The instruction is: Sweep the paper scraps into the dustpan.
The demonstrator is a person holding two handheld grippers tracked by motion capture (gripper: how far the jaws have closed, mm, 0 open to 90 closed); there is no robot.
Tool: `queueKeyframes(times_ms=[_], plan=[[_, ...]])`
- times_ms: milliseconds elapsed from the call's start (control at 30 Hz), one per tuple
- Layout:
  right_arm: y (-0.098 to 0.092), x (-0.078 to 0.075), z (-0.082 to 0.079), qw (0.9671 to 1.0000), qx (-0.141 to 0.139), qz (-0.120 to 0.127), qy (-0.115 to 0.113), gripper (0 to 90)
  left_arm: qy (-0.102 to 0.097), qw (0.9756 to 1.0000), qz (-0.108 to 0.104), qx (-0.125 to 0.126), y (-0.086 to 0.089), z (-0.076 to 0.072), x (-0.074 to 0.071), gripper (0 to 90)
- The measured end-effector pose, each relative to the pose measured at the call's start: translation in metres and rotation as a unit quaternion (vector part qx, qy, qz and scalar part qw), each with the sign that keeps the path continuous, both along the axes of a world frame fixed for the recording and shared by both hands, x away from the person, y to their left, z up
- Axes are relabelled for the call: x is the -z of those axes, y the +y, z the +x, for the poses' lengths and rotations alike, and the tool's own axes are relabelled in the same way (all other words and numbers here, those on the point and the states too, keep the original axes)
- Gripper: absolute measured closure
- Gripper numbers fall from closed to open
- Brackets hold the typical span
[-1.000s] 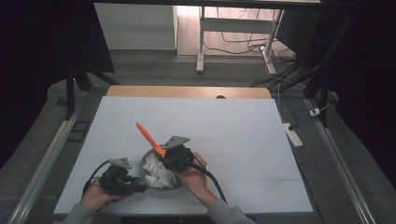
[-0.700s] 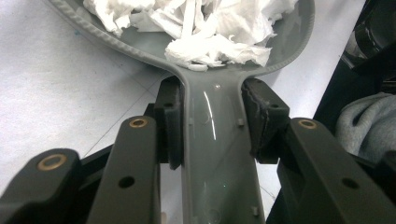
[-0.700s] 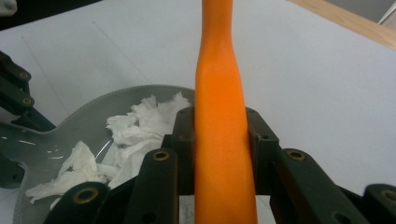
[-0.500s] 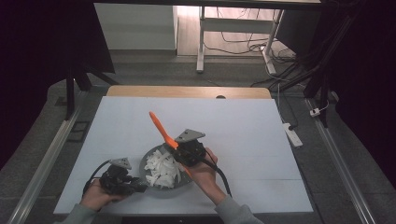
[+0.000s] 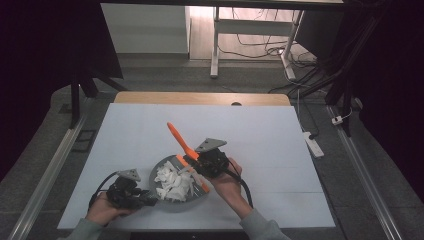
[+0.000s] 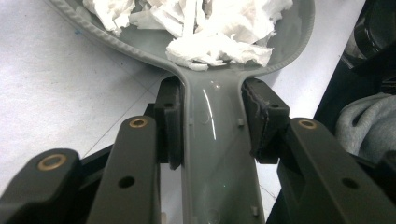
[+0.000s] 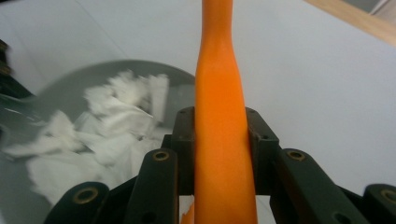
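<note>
Left gripper view: my left gripper has its jaws clamped on the handle of the grey pan, whose bowl lies just ahead of them, full of torn white paper. Right gripper is closed on the orange spatula, which runs straight out between the jaws; pan sits to their left.

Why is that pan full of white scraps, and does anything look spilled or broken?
Nothing looks spilled: the torn white paper all lies inside the grey pan. One oddity: in the left gripper view, the inner edge of one pad gripping the pan handle looks frayed.
</note>
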State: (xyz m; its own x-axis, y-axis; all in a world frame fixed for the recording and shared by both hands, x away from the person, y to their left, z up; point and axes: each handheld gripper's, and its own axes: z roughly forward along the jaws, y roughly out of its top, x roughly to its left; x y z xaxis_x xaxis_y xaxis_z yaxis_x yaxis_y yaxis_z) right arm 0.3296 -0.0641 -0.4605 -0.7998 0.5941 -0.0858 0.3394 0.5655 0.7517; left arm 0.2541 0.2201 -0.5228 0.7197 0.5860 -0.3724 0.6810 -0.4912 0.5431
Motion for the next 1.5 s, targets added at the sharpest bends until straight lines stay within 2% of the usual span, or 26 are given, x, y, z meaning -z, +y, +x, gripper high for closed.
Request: queueKeyframes(times_ms=[33, 133, 233, 433, 533, 667, 767, 800, 867, 933, 967, 1033, 1167, 1500], plan=[[-0.004, 0.001, 0.001, 1.0000, 0.004, -0.002, -0.007, 70.2, 0.000, 1.0000, 0.000, -0.001, 0.000, 0.000, 0.000, 61.2], [-0.018, 0.004, 0.010, 0.9993, 0.030, 0.019, 0.007, 70.2, -0.001, 1.0000, 0.001, -0.001, 0.000, 0.000, 0.000, 61.2], [-0.024, 0.010, 0.021, 0.9986, 0.052, 0.006, 0.009, 70.2, -0.001, 1.0000, 0.002, -0.001, 0.000, 0.000, 0.000, 61.2], [-0.020, 0.030, 0.043, 0.9970, 0.068, -0.030, 0.019, 70.2, -0.001, 1.0000, 0.002, -0.002, -0.001, 0.000, 0.000, 61.2], [-0.015, 0.032, 0.046, 0.9966, 0.076, -0.011, 0.029, 70.3, -0.002, 1.0000, 0.001, -0.002, -0.002, 0.000, 0.001, 61.2], [-0.001, 0.033, 0.039, 0.9979, 0.055, -0.021, 0.026, 70.2, -0.001, 1.0000, 0.002, -0.001, -0.003, 0.000, 0.001, 61.2], [0.011, 0.033, 0.031, 0.9983, 0.027, 0.002, 0.051, 70.2, -0.002, 1.0000, 0.002, -0.001, -0.004, 0.000, 0.001, 61.2], [0.015, 0.033, 0.026, 0.9984, 0.016, 0.005, 0.054, 70.2, -0.003, 1.0000, 0.003, 0.000, -0.004, 0.000, 0.001, 61.2], [0.023, 0.029, 0.016, 0.9990, -0.004, 0.006, 0.044, 70.2, -0.003, 1.0000, 0.002, -0.001, -0.004, 0.000, 0.002, 61.2], [0.027, 0.023, 0.010, 0.9949, -0.040, 0.052, 0.077, 70.2, -0.002, 1.0000, 0.002, 0.000, -0.004, 0.001, 0.002, 61.2], [0.030, 0.018, 0.006, 0.9946, -0.049, 0.056, 0.073, 70.2, -0.003, 1.0000, 0.003, 0.000, -0.005, 0.001, 0.002, 61.2], [0.036, 0.007, -0.001, 0.9967, -0.058, 0.039, 0.042, 70.3, -0.003, 1.0000, 0.002, 0.000, -0.005, 0.000, 0.002, 61.2], [0.031, -0.007, -0.001, 0.9981, -0.047, 0.035, 0.017, 70.3, -0.003, 1.0000, 0.000, -0.001, -0.004, 0.000, 0.002, 61.2], [-0.003, -0.017, -0.002, 0.9979, -0.024, 0.059, 0.011, 70.3, -0.010, 0.9999, -0.007, -0.002, -0.004, -0.001, 0.003, 61.3]])
